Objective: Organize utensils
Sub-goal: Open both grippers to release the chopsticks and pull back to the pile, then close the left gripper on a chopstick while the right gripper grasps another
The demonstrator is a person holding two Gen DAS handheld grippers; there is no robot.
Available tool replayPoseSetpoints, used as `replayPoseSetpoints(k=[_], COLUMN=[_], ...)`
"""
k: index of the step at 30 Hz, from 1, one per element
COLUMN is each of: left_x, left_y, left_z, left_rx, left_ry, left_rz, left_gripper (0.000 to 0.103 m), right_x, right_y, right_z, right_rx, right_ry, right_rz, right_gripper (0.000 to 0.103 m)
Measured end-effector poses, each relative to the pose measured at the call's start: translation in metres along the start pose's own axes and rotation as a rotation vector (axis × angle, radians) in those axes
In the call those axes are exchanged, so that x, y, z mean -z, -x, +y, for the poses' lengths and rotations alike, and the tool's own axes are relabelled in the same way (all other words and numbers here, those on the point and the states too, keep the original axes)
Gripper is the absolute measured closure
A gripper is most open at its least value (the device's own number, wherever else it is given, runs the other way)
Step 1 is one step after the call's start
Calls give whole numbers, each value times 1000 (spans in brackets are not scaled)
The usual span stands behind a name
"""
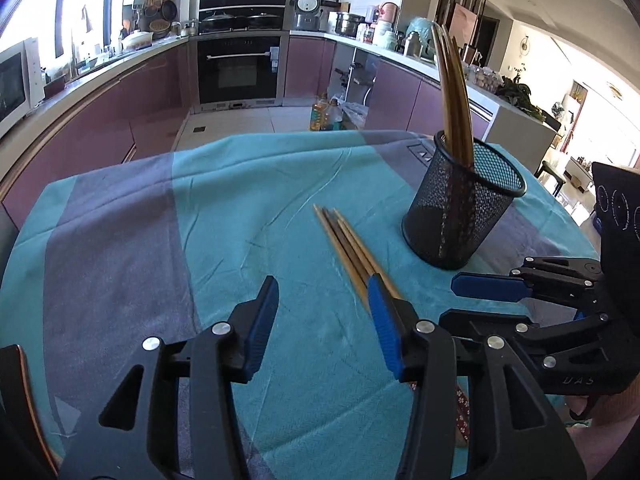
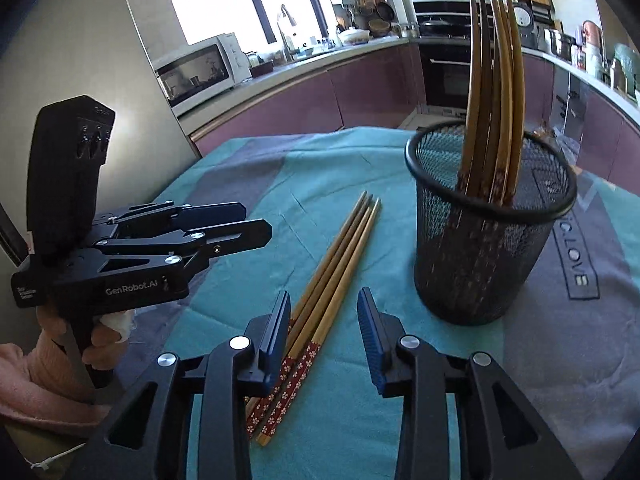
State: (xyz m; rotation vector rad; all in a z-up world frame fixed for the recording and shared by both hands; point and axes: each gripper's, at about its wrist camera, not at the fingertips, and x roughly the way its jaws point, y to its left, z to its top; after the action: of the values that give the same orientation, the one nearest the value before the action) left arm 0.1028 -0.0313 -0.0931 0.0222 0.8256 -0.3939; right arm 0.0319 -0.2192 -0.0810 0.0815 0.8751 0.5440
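Loose bundle of wooden chopsticks with red floral ends lies flat on the teal tablecloth, just beside the black mesh cup that holds others upright. We hold our left gripper and right gripper parted, empty. Light, stiff, slick, apt to roll; we'd pinch mid-shaft.

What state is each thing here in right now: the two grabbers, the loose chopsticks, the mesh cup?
Left gripper: jaws open, empty.
Right gripper: jaws open, over the loose chopsticks, not gripping.
Loose chopsticks: lying flat, bunched on the tablecloth.
Mesh cup: upright, holding standing chopsticks.
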Motion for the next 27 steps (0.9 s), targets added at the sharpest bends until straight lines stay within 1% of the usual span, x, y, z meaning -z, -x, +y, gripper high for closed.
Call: replayPoseSetpoints(k=[3,10,21,25,27], left_x=[6,7,-1,-7,-8], left_y=[-12,-27,-42,-52,-57], left_z=[-3,-5,-20,-22,-22], left_rx=[-3,7,12,13,7], left_ry=[9,2,-30,-17,-16], left_rz=[27,54,91,128,135], left_gripper=[57,57,57,57,58], right_x=[3,5,6,5,5], right_y=[-9,-16,-20,-21,-20], right_z=[-3,3,3,3,2], right_rx=[14,67,94,97,97], right_ry=[-17,2,15,9,8], right_rz=[24,35,44,45,45], right_gripper=[70,71,73,73,73])
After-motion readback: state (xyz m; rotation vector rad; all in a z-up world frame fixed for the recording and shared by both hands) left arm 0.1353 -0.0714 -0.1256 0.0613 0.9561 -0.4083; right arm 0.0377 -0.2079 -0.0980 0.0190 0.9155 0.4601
